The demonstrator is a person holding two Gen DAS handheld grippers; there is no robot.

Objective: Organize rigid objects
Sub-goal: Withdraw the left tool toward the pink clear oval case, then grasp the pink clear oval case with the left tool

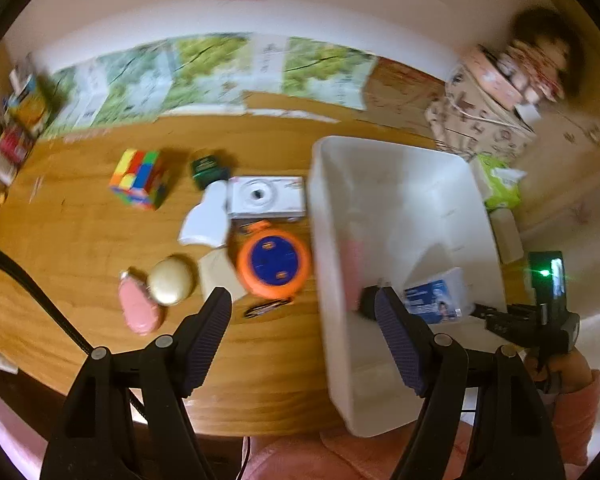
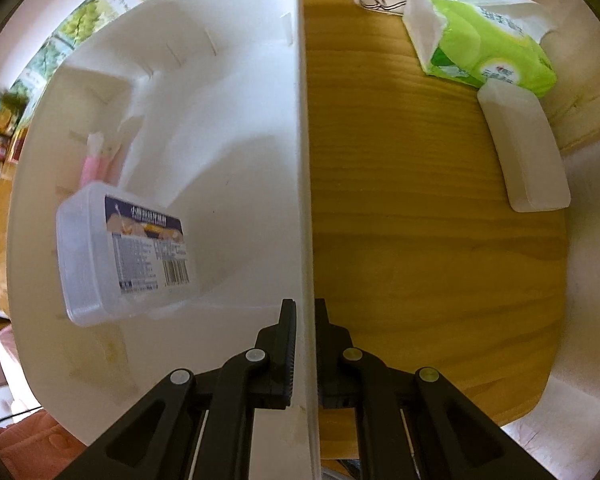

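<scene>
Left wrist view looks down on a wooden table [image 1: 100, 240] where the loose items lie in a cluster: a colour cube [image 1: 140, 178], a small dark green box [image 1: 209, 168], a white compact camera [image 1: 266, 197], a white curved piece [image 1: 208, 220], an orange and blue round case [image 1: 274, 262], a pale gold oval compact [image 1: 170, 280] and a pink oblong item [image 1: 140, 312]. The left gripper [image 1: 304, 300] hangs above the table edge with its jaws spread and nothing between them; the orange case lies just beyond its left finger, and its right finger overlaps the near wall of the white bin [image 1: 400, 184].

Right wrist view shows the right gripper [image 2: 305, 312] clamped on the bin's [image 2: 304, 160] side wall, one finger inside and one outside. Inside the bin rests a clear plastic box with a printed label [image 2: 128, 252], left of those jaws, with a pink item [image 2: 94, 160] farther back. A green tissue pack [image 2: 484, 36] and a white oblong case [image 2: 524, 148] sit on the table outside the bin.
</scene>
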